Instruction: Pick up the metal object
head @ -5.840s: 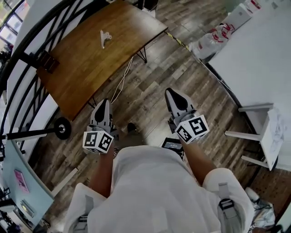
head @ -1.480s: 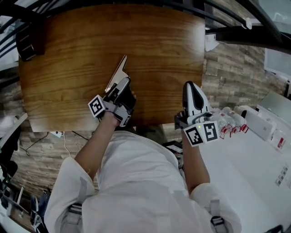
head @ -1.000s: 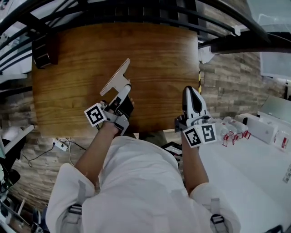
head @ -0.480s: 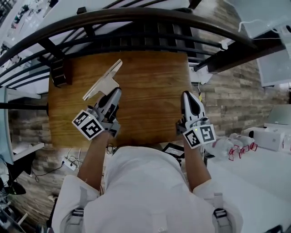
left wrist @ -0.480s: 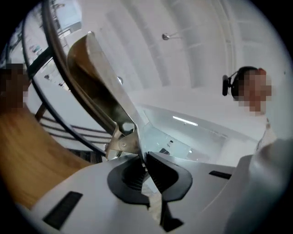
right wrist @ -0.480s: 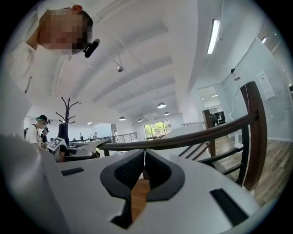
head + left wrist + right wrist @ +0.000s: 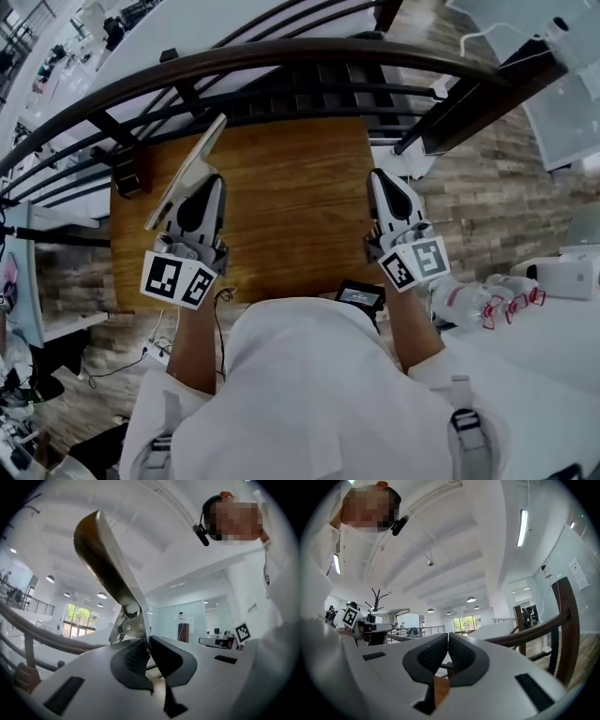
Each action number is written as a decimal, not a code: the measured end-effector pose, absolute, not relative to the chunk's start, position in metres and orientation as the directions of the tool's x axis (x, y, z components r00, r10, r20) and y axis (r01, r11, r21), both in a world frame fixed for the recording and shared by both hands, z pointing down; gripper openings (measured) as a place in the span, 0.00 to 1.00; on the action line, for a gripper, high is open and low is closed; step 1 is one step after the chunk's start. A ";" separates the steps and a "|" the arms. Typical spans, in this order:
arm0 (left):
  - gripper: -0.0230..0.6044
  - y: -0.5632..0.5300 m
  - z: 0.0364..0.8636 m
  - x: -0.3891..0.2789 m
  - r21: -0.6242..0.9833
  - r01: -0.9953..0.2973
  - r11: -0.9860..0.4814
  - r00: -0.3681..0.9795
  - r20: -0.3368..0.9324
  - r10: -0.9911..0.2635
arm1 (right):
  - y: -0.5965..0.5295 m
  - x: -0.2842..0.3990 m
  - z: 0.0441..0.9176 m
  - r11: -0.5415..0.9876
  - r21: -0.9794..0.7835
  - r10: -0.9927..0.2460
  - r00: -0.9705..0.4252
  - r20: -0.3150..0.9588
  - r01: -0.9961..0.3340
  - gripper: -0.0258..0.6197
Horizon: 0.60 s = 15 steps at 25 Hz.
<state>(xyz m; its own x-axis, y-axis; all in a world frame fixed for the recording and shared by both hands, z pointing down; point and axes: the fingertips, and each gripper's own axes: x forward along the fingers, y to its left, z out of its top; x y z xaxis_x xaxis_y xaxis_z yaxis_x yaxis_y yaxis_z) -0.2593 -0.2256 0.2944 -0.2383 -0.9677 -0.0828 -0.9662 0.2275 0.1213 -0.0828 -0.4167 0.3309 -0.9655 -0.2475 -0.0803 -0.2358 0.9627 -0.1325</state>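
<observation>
The metal object (image 7: 186,170) is a flat, shiny clip-like piece with a long blade. My left gripper (image 7: 208,184) is shut on its hinged end and holds it lifted above the wooden table (image 7: 291,206), blade pointing up and away. In the left gripper view the metal object (image 7: 108,578) rises from between the pressed jaws of the left gripper (image 7: 148,646) toward the ceiling. My right gripper (image 7: 382,180) hovers over the table's right side, shut and holding nothing. In the right gripper view the right gripper (image 7: 447,648) shows both jaws touching.
A dark curved railing (image 7: 281,66) runs along the table's far edge. A small dark block (image 7: 127,172) sits at the table's left corner. A white table (image 7: 553,337) with plastic bottles (image 7: 469,300) stands to my right. A cable and power strip (image 7: 155,349) lie on the floor.
My left gripper has lifted the metal object off the table and tilted it upward. The head camera has shifted, so the table now sits closer under the railing. The right gripper stays shut.
</observation>
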 end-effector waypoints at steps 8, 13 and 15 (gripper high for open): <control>0.06 -0.235 0.292 -0.214 -0.091 -0.941 0.327 -0.326 -0.028 -0.945 | -0.429 -0.041 0.326 0.971 -0.113 -0.220 -0.971 -0.096 -0.209 0.08; 0.07 -0.239 0.302 -0.180 -0.181 -0.936 0.301 -0.310 0.023 -0.951 | -0.431 -0.015 0.332 0.966 -0.139 -0.234 -0.967 -0.099 -0.219 0.08; 0.07 -0.240 0.308 -0.171 -0.184 -0.938 0.293 -0.305 0.042 -0.951 | -0.428 -0.008 0.335 0.965 -0.148 -0.231 -0.968 -0.097 -0.216 0.08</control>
